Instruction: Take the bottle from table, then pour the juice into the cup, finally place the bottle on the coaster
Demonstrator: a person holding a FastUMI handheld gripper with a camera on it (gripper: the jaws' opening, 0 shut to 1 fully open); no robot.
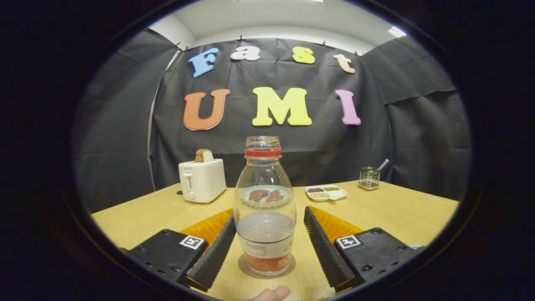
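The gripper (265, 240) stands wide open around the clear, red-collared plastic bottle (264, 200), upright on a round grey coaster (246, 267).

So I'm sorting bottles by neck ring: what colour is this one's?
Red, on the bottle neck between the open tool's fingers; gripper view.

We see the bottle (265, 209) standing upright on its coaster (266, 267) between our gripper's (267, 223) spread fingers, small gaps either side; beyond it the toaster (202, 179), divided dish (326, 192) and wire holder (369, 178) stand well apart across bare table (397, 213)
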